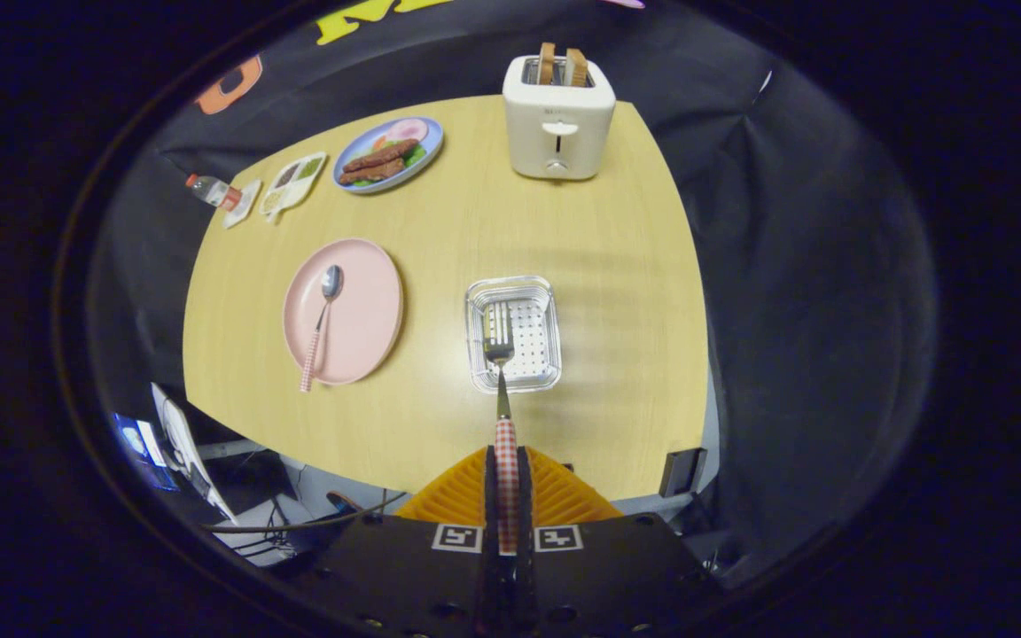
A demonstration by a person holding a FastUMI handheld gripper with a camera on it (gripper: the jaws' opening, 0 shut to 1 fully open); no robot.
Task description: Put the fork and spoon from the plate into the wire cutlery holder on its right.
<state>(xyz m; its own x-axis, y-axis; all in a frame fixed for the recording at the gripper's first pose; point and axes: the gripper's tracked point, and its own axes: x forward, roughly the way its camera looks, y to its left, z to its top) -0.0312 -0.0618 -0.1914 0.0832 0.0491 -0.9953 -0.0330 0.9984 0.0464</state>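
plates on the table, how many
2: a pink plate with the spoon left of the wire holder, and a blue plate of food left of the toaster.

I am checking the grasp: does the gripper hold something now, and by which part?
Yes. The gripper is shut on the fork, holding it by its red checked handle; the tines point ahead over the wire cutlery holder.

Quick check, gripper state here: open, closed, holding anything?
Gripper: closed, jaws clamped on the checked handle of the fork, whose tines hang over the wire cutlery holder. The spoon lies on the pink plate.
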